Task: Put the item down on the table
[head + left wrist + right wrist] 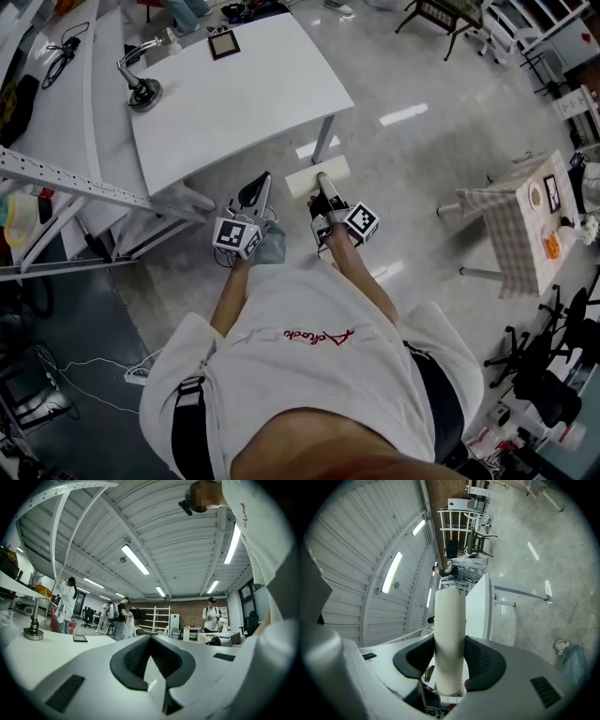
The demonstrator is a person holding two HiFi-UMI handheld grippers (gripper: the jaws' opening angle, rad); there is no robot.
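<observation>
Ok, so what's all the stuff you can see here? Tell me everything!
white table: one, white, ahead of the person
small frame: one, black, on the white table's far end
metal stand: one, silver, on the white table's left part
side table: one, checked cloth, far right
office chairs: several, black, lower right
people: at least three, standing in the background
block: one, cream, between the right gripper's pads
left gripper: one, white with black pads, shut and empty
right gripper: one, white with black pads, clamped on the block

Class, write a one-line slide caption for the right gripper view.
Right gripper with its jaws clamped on a cream block, the white table ahead.
</observation>
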